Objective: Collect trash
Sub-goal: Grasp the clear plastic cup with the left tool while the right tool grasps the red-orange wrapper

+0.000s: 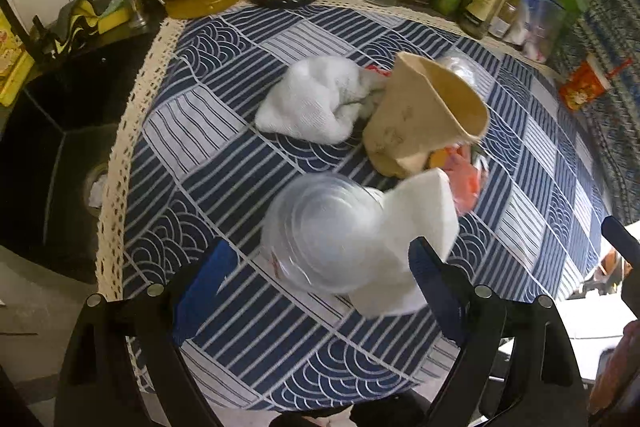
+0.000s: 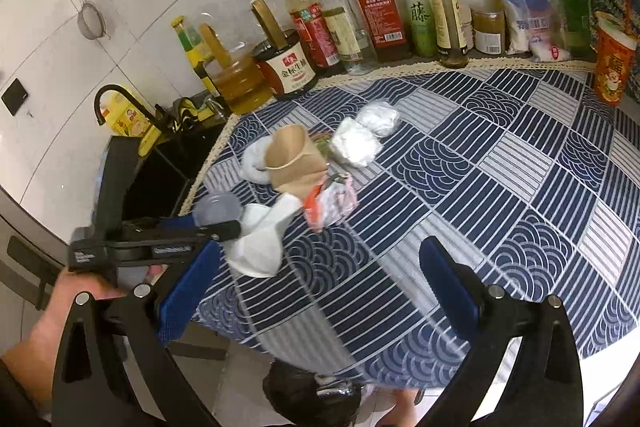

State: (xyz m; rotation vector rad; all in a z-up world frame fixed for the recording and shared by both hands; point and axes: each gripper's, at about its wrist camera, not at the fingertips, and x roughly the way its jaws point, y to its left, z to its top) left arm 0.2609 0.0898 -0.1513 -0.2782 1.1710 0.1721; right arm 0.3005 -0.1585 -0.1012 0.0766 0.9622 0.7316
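Observation:
My left gripper (image 1: 320, 263) holds a clear plastic cup (image 1: 320, 231) with a white paper napkin (image 1: 416, 227) between its blue pads, above the patterned tablecloth (image 1: 224, 131). It also shows in the right wrist view (image 2: 224, 223), with the cup (image 2: 218, 209) and napkin (image 2: 260, 243). On the cloth lie a brown paper cup (image 1: 424, 115), a crumpled white tissue (image 1: 316, 99), an orange-and-clear wrapper (image 1: 464, 179) and clear plastic wads (image 2: 360, 143). My right gripper (image 2: 320, 283) is open and empty above the cloth's near edge.
Sauce and oil bottles (image 2: 376, 15) line the back wall. A black sink (image 1: 48, 155) with a faucet (image 2: 120, 99) lies left of the cloth. An orange instant-noodle cup (image 2: 612, 67) stands at far right. A black trash bag (image 2: 312, 399) sits below the counter's front edge.

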